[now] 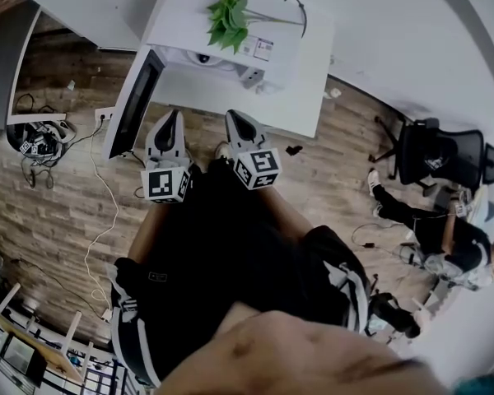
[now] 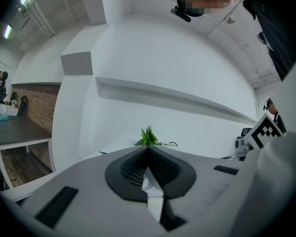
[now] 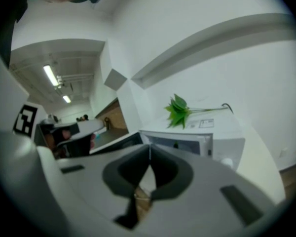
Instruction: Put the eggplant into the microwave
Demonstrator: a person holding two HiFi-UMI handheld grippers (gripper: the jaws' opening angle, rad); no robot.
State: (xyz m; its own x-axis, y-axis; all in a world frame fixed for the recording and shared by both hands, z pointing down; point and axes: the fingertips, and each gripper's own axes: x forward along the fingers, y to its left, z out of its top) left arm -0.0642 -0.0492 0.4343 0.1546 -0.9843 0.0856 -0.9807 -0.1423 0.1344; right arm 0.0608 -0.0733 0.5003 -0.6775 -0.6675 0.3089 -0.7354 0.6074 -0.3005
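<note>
Nearest, above the wooden floor [image 1: 49,204], the left hand-held gripper [image 1: 174,118] and the right hand-held gripper [image 1: 232,118] are held side by side. Each is clenched, its jaws pressed tip to tip with nothing between them. Just beyond them the white microwave [image 1: 255,49] stands on the white tabletop [image 1: 309,97] with its dark door [image 1: 136,101] open to the left and a green plant [image 1: 228,16] lying on its top at the far side; the eggplant shows in no view, and I cannot tell whether it lies inside.
</note>
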